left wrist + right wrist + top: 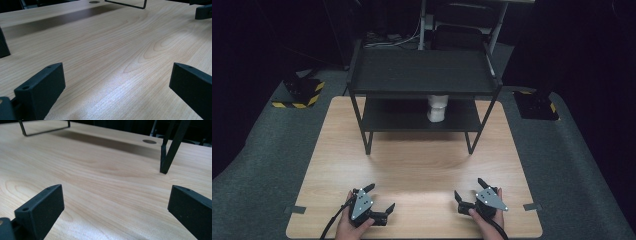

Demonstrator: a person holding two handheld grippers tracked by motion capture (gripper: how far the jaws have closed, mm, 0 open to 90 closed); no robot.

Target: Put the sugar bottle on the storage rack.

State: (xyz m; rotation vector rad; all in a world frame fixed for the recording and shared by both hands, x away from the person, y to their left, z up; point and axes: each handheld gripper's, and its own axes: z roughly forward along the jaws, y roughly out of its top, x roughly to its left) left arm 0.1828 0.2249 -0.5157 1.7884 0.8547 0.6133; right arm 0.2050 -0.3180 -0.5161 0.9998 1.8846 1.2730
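Note:
In the high view my left gripper (381, 196) rests low over the near left of the wooden table (422, 165), held by a hand, jaws spread wide with nothing between them. My right gripper (469, 188) sits at the near right, also open and empty. A black two-tier shelf rack (422, 70) stands on the far half of the table, with a white cup-like container (437, 109) on its lower shelf. The left gripper (117, 77) and the right gripper (116, 197) each look along bare wood between their own jaws.
A front leg of the rack (172, 150) rises ahead of the right gripper, and a round cable hole (149, 141) lies beyond it. Bare wood stretches between the grippers and the rack. Yellow-black striped bases (299, 92) stand on the grey floor beside the table.

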